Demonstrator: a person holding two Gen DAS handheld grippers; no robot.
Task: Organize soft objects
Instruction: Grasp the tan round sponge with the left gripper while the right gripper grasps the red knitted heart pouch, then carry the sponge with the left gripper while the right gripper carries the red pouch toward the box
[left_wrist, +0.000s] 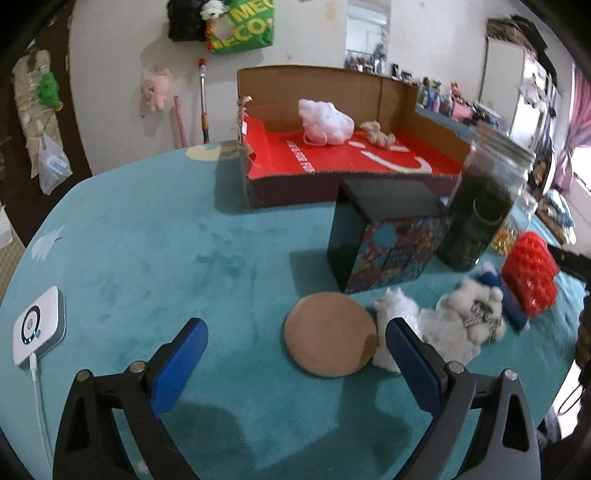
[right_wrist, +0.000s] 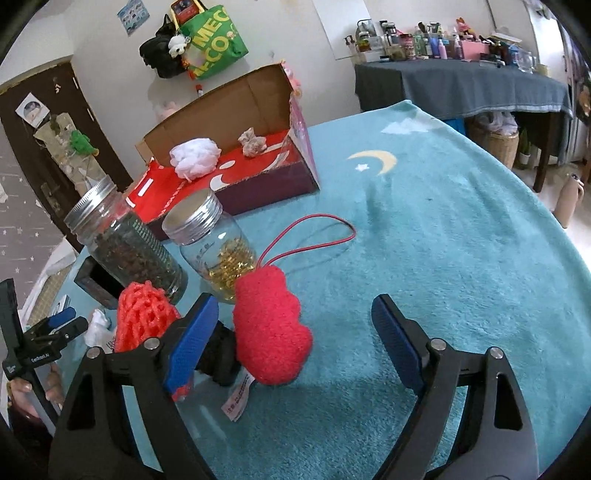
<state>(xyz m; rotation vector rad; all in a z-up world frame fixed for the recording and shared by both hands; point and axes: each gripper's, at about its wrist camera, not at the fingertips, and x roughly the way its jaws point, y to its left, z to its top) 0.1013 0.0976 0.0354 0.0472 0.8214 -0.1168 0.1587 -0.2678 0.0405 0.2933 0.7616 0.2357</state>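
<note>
My left gripper stands open above the teal cloth; a round tan pad lies between its blue fingers, nearer the right one, untouched. White fluff and a white plush toy lie just right of the pad. My right gripper is open too; a red fuzzy plush with a red cord loop rests on the cloth between its fingers, close to the left finger. A red mesh ball sits left of that. The cardboard box holds a white puff and a beige knot.
Two glass jars stand by the soft things: a dark-filled jar and one with gold bits. A patterned open black box lies on its side. A white device with a cable sits at the left edge. A hand holds the left gripper.
</note>
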